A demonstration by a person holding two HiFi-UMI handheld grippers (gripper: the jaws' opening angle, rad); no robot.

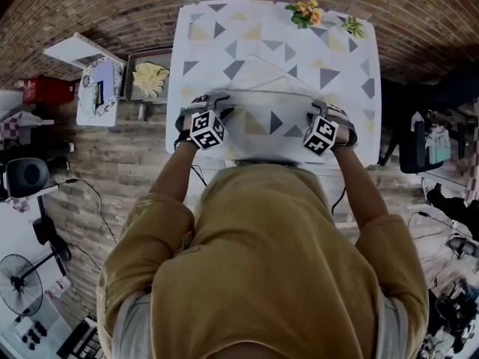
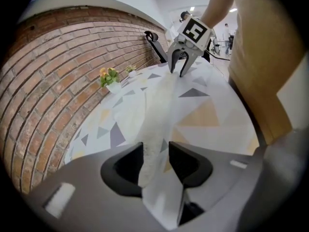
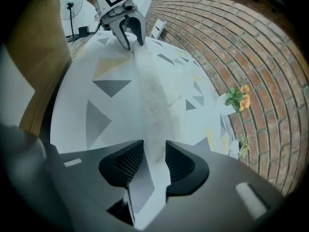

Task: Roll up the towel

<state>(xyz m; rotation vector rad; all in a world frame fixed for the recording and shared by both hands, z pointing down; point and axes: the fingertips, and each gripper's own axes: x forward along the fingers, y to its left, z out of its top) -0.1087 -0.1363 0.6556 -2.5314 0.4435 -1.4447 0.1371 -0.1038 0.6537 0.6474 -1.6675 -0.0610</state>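
Here, left claw [image 2: 155, 154] pinched narrow on the towel [image 2: 161, 103] edge, right claw [image 3: 154, 153] gripping the same edge

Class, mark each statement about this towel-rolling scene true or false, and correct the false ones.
1. The left gripper is shut on the towel. True.
2. The right gripper is open and empty. False: it too is shut on the towel's edge.
3. The tablecloth bears a pattern of triangles. True.
4. The flowers lie on the floor. False: they stand on the tablecloth, at its far edge.
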